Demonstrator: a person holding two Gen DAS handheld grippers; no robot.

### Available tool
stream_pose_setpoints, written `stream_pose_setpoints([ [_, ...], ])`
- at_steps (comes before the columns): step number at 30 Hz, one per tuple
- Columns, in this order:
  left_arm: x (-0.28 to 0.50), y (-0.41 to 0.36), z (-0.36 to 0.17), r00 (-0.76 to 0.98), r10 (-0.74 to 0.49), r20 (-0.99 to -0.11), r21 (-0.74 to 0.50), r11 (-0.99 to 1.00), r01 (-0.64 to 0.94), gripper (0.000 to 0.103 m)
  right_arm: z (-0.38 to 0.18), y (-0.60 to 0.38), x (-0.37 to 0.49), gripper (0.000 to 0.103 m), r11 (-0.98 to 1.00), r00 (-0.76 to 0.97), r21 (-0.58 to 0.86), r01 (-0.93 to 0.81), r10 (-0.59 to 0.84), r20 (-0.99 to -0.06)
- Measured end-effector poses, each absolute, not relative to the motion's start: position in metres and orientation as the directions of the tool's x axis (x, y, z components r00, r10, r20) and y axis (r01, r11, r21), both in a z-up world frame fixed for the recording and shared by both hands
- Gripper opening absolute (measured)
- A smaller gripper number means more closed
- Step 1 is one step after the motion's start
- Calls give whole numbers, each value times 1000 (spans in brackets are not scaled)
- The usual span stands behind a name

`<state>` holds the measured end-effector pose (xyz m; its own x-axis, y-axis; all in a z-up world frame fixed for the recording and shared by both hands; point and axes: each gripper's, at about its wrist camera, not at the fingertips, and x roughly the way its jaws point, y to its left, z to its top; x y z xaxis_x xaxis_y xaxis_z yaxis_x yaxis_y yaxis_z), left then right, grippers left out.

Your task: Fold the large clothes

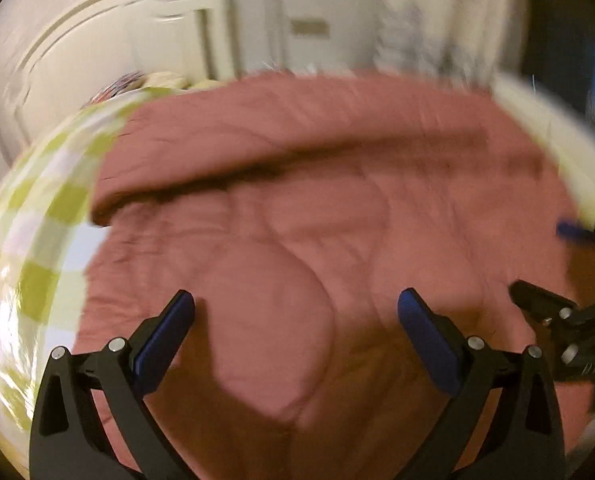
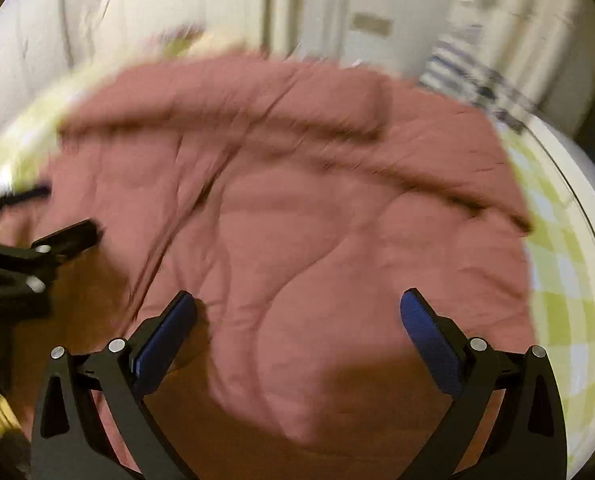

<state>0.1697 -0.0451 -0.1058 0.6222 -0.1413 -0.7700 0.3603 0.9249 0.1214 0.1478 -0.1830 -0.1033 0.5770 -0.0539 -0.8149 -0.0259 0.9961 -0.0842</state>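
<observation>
We're hovering both claws released — left gripper [image 1: 296,304], right gripper [image 2: 297,304] — over the pink quilt [image 1: 317,208], empty, seemingly lining up the next fold grab.

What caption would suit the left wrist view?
Open left gripper over a pink blanket on a checked sheet, right gripper alongside.

Pink quilt [image 1: 317,208] covers seemingly green-checked bed [image 1: 37,248].

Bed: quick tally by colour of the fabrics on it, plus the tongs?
Pink quilt: 1
Green-checked sheet: 1
Left tongs, open: 1
Right tongs, open: 1
Total: 4
</observation>
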Motion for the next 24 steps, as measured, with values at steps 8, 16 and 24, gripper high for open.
stream_pose_setpoints([
  [8, 176, -3, -100, 610, -209, -764, -38, 959, 282, 101, -97, -209, 143, 98, 997, 593, -42, 62, -70, -802],
  [16, 173, 62, -109, 632, -212, -746, -172, 977, 125, 101, -109, -292, 116, 98, 955, 589, 81, 285, -108, -801],
  [24, 185, 51, -110, 604, -143, -784, -89, 989, 119, 101, -111, -285, 144, 99, 963, 548, 29, 267, -127, -827],
])
